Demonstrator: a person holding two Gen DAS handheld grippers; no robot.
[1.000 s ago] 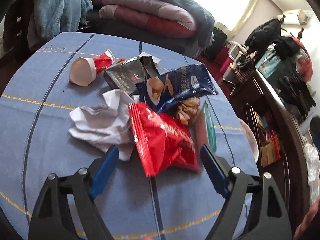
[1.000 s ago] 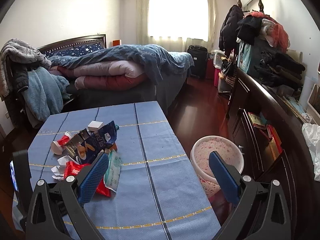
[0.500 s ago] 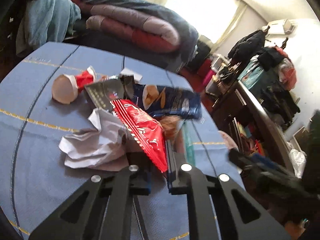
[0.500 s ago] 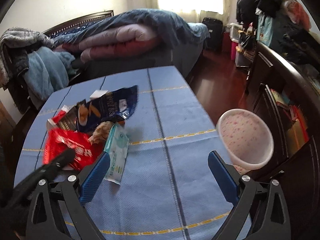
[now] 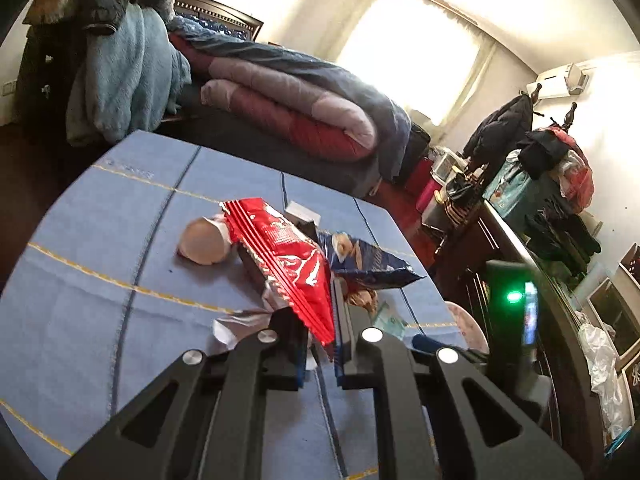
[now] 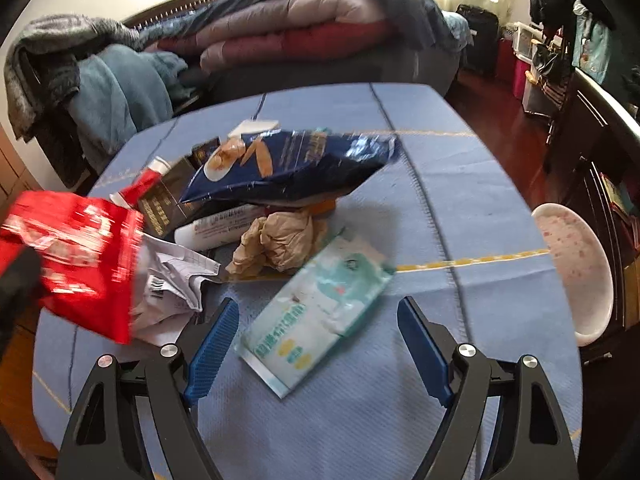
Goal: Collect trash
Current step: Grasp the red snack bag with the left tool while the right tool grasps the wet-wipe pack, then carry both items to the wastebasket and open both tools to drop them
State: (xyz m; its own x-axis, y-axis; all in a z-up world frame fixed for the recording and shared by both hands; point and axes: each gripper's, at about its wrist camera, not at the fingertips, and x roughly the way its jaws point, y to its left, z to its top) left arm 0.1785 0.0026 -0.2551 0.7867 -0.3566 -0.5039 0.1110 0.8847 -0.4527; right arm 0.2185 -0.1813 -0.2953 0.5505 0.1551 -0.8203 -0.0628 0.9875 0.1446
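Note:
My left gripper (image 5: 320, 344) is shut on a red snack bag (image 5: 286, 256) and holds it lifted above the blue tablecloth; the bag also shows blurred at the left of the right wrist view (image 6: 76, 256). My right gripper (image 6: 318, 344) is open and empty, low over a pale green wet-wipes pack (image 6: 316, 316) that lies between its fingers. Behind it lie a crumpled brown paper (image 6: 278, 242), a dark blue chip bag (image 6: 288, 166), crumpled white paper (image 6: 172, 292), a white tube (image 6: 220, 226) and a black wrapper (image 6: 168, 196). A paper cup (image 5: 204, 240) lies on its side.
A pink speckled bin (image 6: 576, 272) stands off the table's right edge. A dark cabinet (image 6: 600, 128) runs along the right. A bed with piled quilts (image 6: 312, 28) and a chair with blankets (image 6: 100, 92) are behind the table (image 6: 460, 160).
My left gripper has closed on the red bag and lifted it off the pile. My right gripper has come forward and down over the wipes pack, still open.

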